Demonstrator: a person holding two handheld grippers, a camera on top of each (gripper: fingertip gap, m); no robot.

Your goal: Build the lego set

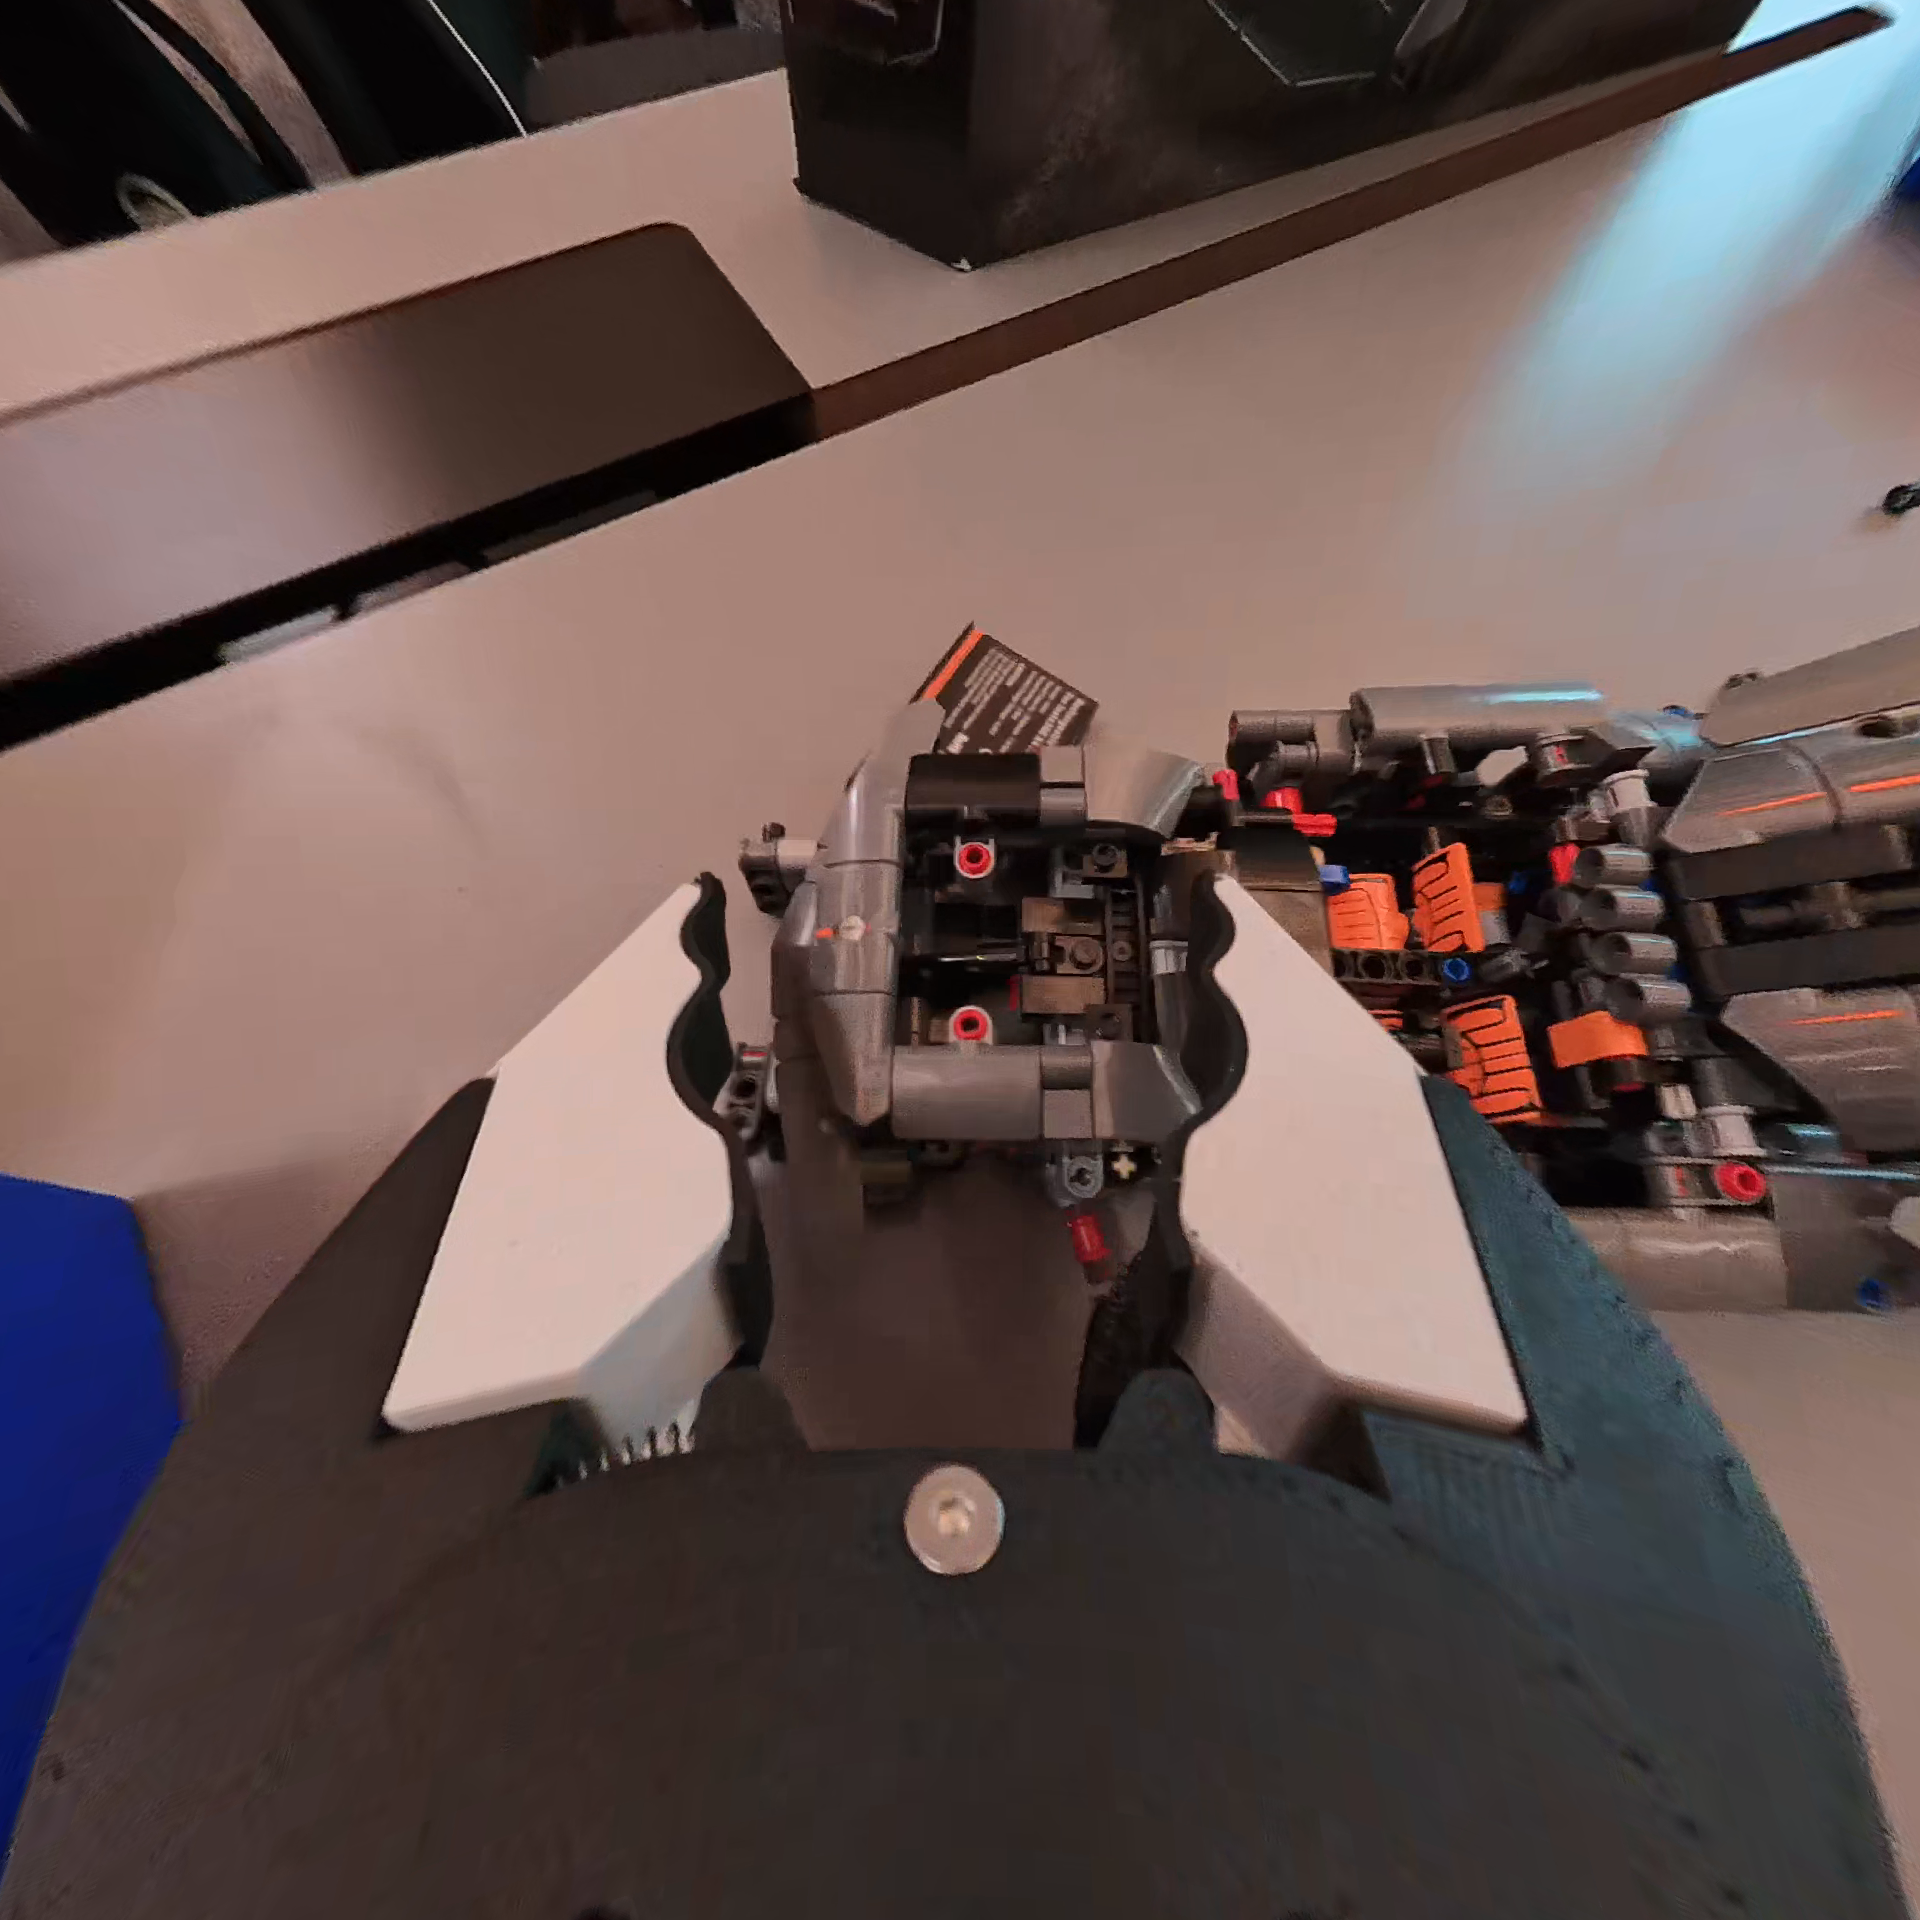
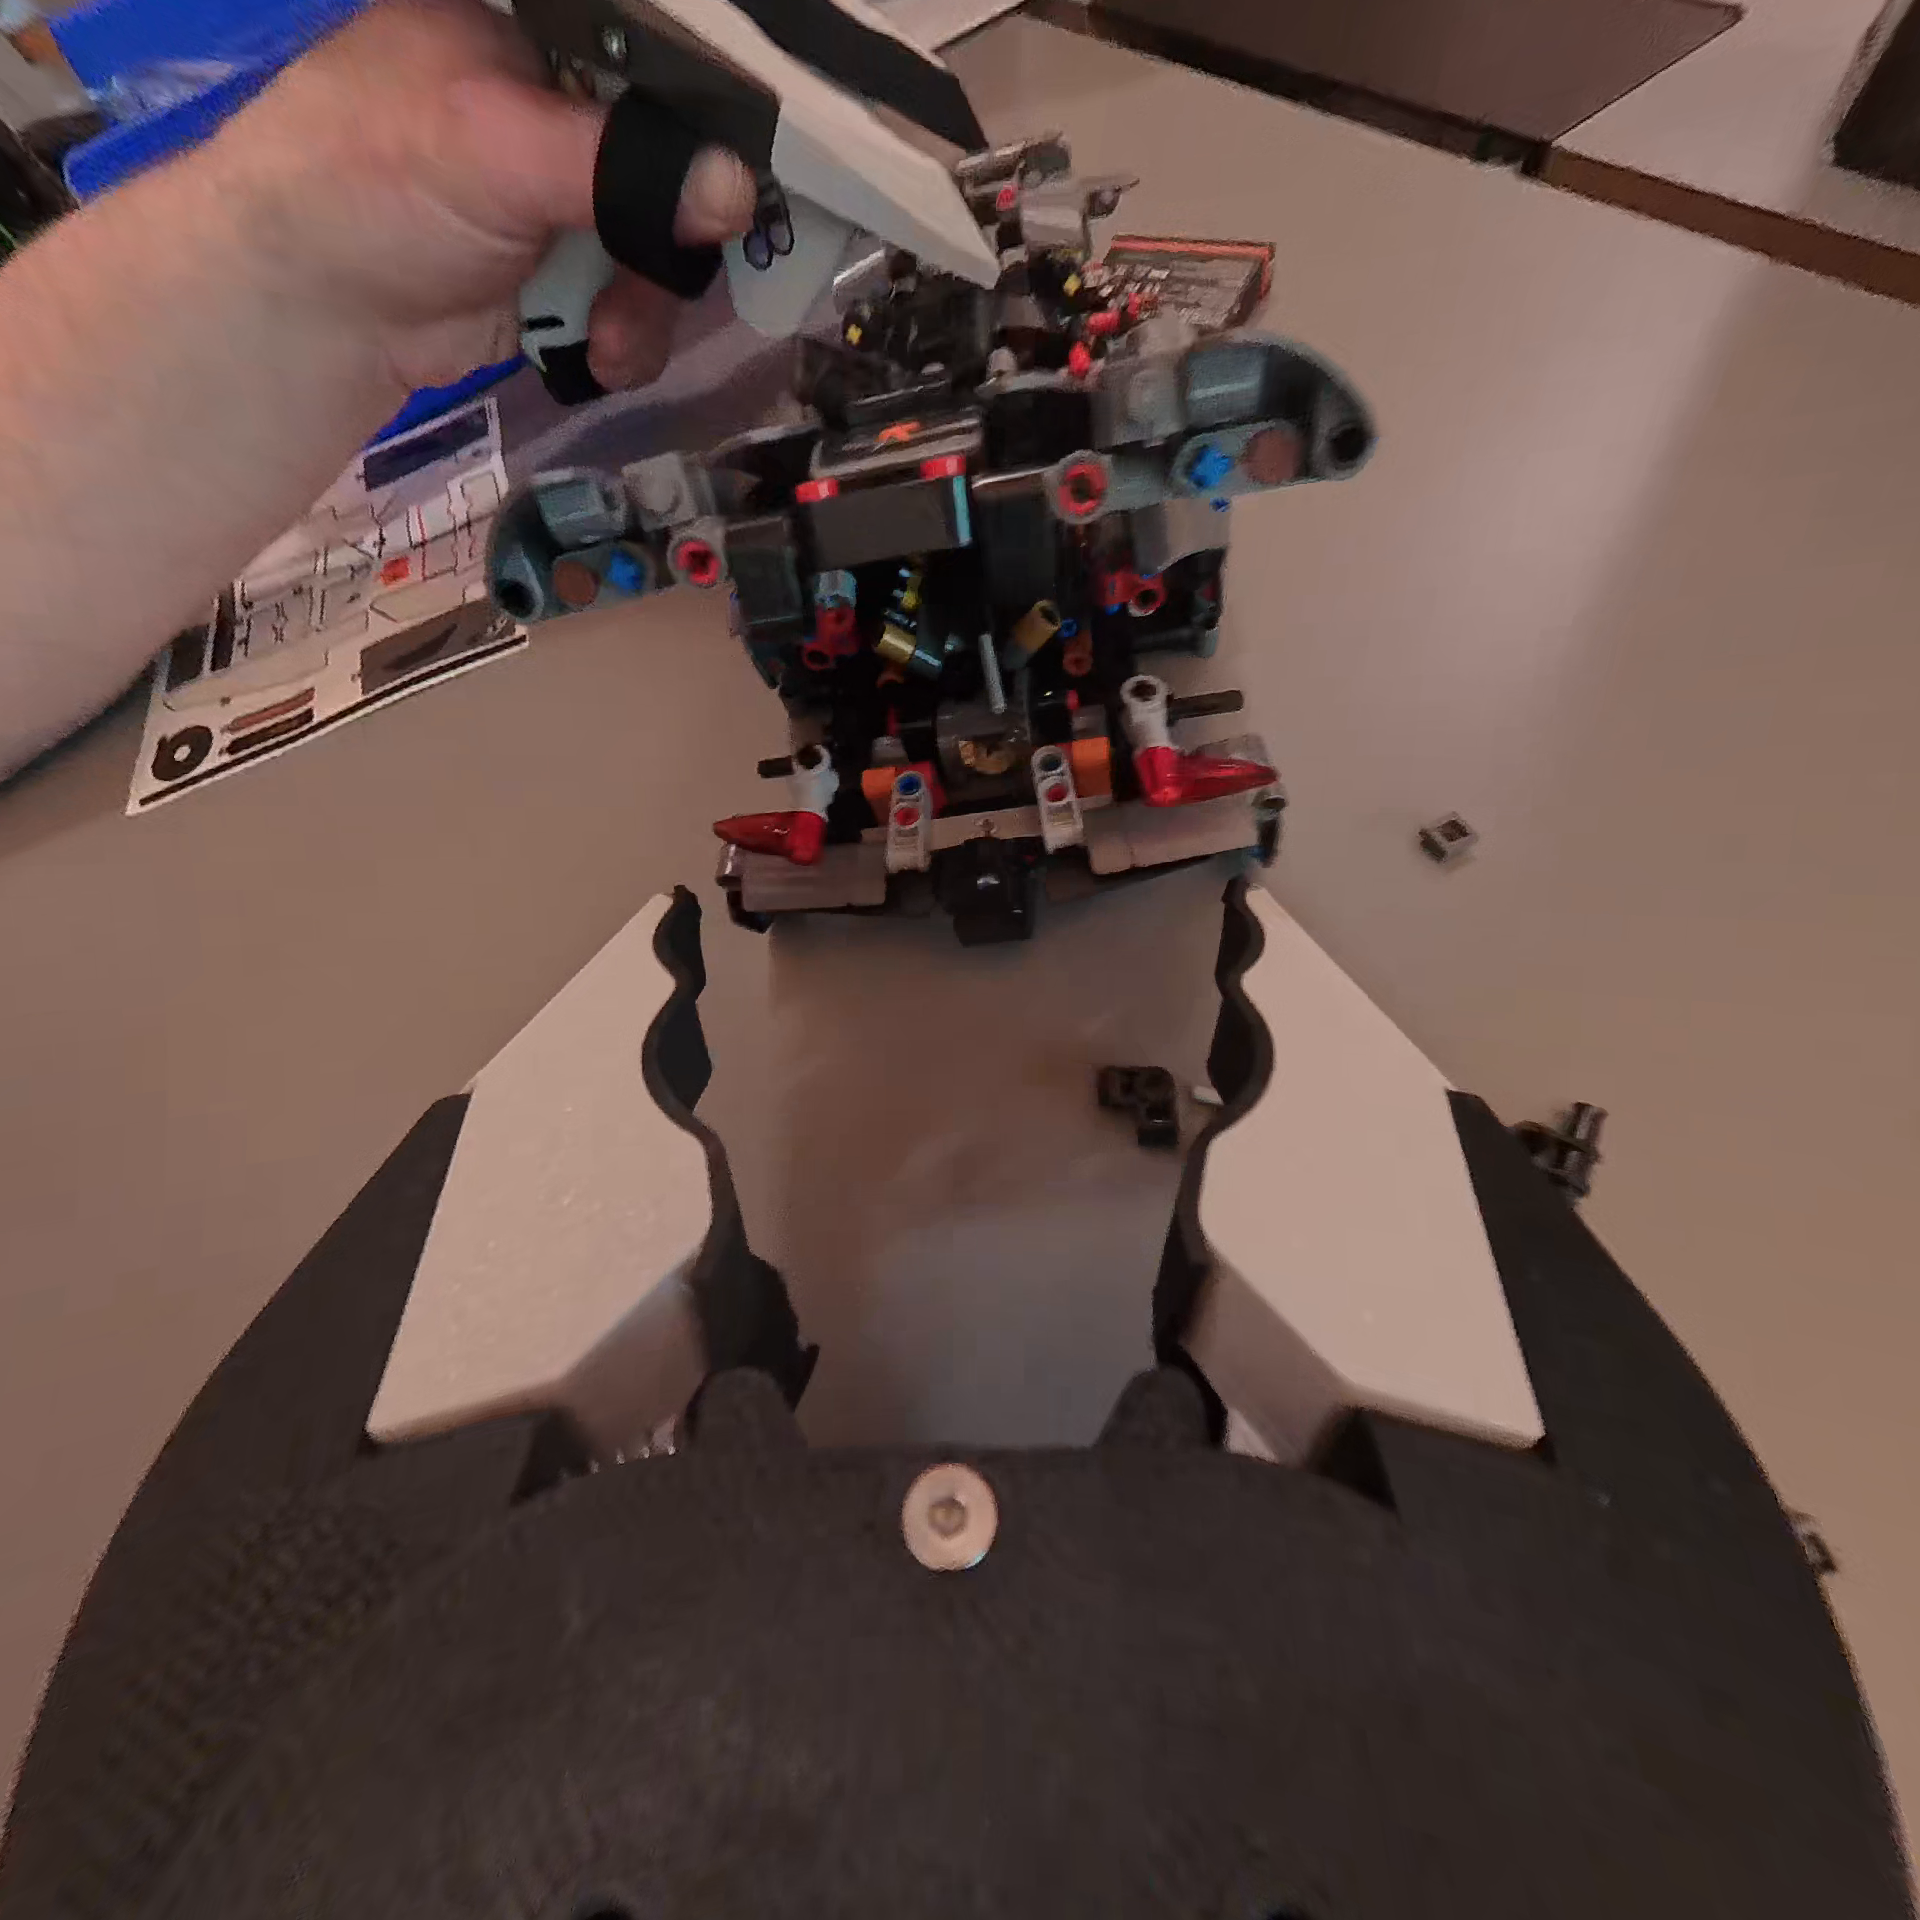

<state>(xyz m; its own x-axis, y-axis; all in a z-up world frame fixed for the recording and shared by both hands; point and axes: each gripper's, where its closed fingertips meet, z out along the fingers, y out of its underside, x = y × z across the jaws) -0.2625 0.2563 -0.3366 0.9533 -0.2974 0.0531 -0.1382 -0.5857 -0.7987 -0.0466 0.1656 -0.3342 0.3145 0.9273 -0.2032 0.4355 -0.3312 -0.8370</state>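
Observation:
A partly built lego car (image 2: 987,582) in grey and black, with red, blue and orange parts, lies lengthwise in front of my right gripper. My right gripper (image 2: 956,896) is open and empty, its fingertips just short of the car's near end with the red wedge pieces. My left gripper (image 1: 961,888) is shut across the grey end section (image 1: 966,966) at the car's far end. The rest of the car (image 1: 1558,935) runs off to the right. In the right wrist view a person's hand (image 2: 260,312) holds the left gripper (image 2: 883,177) on that far end.
A sticker sheet (image 2: 343,623) lies left of the car. A black and orange card (image 1: 1013,696) lies beyond it. Loose small pieces (image 2: 1138,1101) (image 2: 1446,836) (image 2: 1569,1143) lie at the right. There is a blue bin (image 1: 73,1455) at the left and a black box (image 1: 1143,125) at the back.

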